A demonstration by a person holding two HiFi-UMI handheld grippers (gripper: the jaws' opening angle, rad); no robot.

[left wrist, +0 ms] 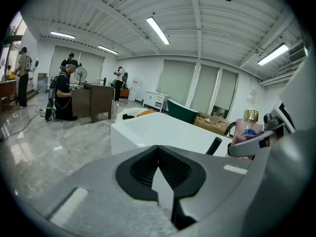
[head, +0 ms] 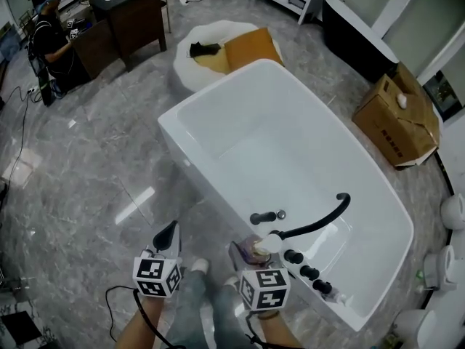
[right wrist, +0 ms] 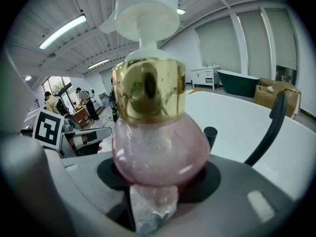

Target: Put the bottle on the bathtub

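The white bathtub point(head: 290, 151) fills most of what I see from the head view, standing on the grey marble floor point(head: 94, 173), with its near end right at my feet. That end has a flat rim carrying the black tap knobs point(head: 310, 273) and a black hose point(head: 320, 220). I take this ledge as the landing spot.

The right gripper point(head: 251, 262) is the one that matters: its fingers are spread fairly wide and clamped on the bottle point(head: 256, 250). It hangs over the near rim, just beside the knobs on their left and close to the tub's outer edge. The bottle's long axis stands upright, pump up, so I judge the coming move to be straight down onto the rim, staying off that edge.

The left gripper point(head: 168, 235) hangs out over the floor, apart from the tub, fingers point(left wrist: 148, 169) closed together on nothing.

Seen up close, the bottle point(right wrist: 158, 142) has a rounded, clear pink belly, a shiny gold collar point(right wrist: 148, 90) and a white pump head point(right wrist: 145, 9) — smooth and bulbous, likely slippery.
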